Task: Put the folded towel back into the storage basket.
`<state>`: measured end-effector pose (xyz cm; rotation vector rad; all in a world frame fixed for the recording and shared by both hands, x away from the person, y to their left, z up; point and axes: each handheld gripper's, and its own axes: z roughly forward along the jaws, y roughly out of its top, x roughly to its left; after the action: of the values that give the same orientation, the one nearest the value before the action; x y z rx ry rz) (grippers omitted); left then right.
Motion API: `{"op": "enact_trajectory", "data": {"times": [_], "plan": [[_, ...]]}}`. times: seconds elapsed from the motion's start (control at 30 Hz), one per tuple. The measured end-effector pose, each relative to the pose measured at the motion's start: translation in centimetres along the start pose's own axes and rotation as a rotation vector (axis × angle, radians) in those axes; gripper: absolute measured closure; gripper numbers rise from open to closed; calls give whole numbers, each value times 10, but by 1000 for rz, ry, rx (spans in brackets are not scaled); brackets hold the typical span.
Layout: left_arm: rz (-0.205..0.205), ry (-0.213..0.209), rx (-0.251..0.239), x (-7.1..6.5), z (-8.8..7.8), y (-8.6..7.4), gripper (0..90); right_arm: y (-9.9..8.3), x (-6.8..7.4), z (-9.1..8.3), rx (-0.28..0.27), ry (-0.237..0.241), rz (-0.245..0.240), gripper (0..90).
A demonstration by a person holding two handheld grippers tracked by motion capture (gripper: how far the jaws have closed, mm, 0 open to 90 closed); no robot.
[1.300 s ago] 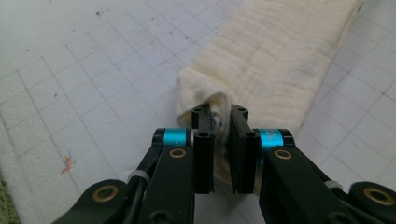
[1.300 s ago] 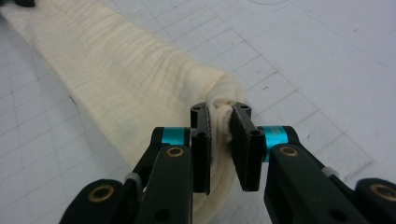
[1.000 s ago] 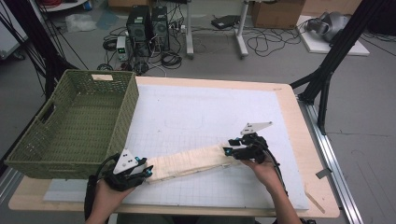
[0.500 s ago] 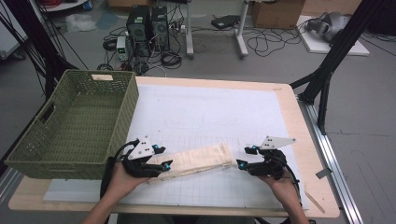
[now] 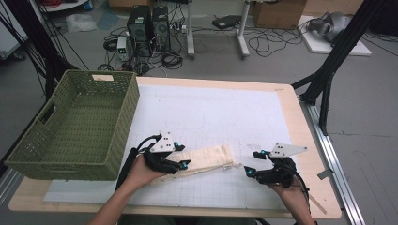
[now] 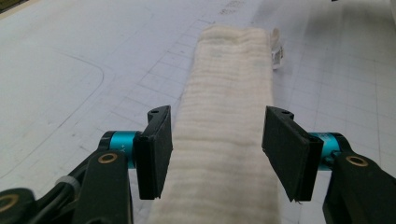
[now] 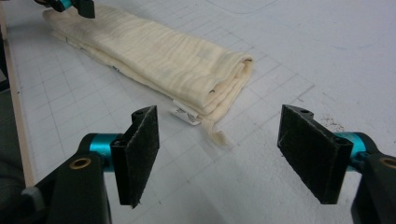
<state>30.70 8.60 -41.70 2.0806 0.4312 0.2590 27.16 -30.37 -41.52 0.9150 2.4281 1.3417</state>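
while the folded cream cloth [image 5: 204, 159] lies as a long narrow bundle along the lower middle of the high view, on the white gridded mat [image 5: 211, 117] that covers the counter [image 5: 293, 117], both tools have let it go. the left hand-held gripper [image 5: 182, 157] sits at the cloth's left end; in the left gripper view its jaws straddle the cloth [image 6: 224, 135] with a gap at each pad, so it is released, and the jaws have just been opening with the cloth between them but not pinched. the right hand-held gripper [image 5: 251, 164] hangs in the lower right of the high view, apart from the cloth's right end; the right gripper view shows its jaws wide with bare mat between them and the folded end [image 7: 224, 79], with a small white label [image 7: 184, 113] and a loose corner, lying ahead and to the upper left. its jaws have also just been opening, with nothing between them.

by my reading the fold is done and laid down, and the step in hand is the letting-go after it. the green woven basket [image 5: 75, 126] stands at the left of the frame, just beside the left hand (seemingly empty), so the likely next move is a fresh grasp on the bundle, both ends pinched through all layers so it does not unfold, then a lift over the basket's rim.
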Motion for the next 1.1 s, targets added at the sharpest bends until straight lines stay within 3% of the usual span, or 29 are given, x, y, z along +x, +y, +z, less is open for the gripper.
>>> {"op": "enact_trajectory", "data": {"times": [0.13,0.3,0.53,0.8,0.87,1.0,1.1], "plan": [[-24,-37,40,1,15,0,428,-1,0,0,-2,-3,-2,278],[-38,-17,108,0,30,-2,424,-1,1,3,3,-4,-11,278],[-43,-31,185,1,35,-7,384,-1,1,5,12,-4,-19,278],[-56,-39,175,3,31,-7,354,-2,1,5,13,-3,-26,279],[-50,-47,164,3,28,-6,353,-2,1,5,19,3,-19,279],[-4,-46,194,6,24,-1,342,-1,1,8,21,12,-26,278],[-6,-60,195,8,25,-3,339,0,3,9,25,14,-25,277]]}}
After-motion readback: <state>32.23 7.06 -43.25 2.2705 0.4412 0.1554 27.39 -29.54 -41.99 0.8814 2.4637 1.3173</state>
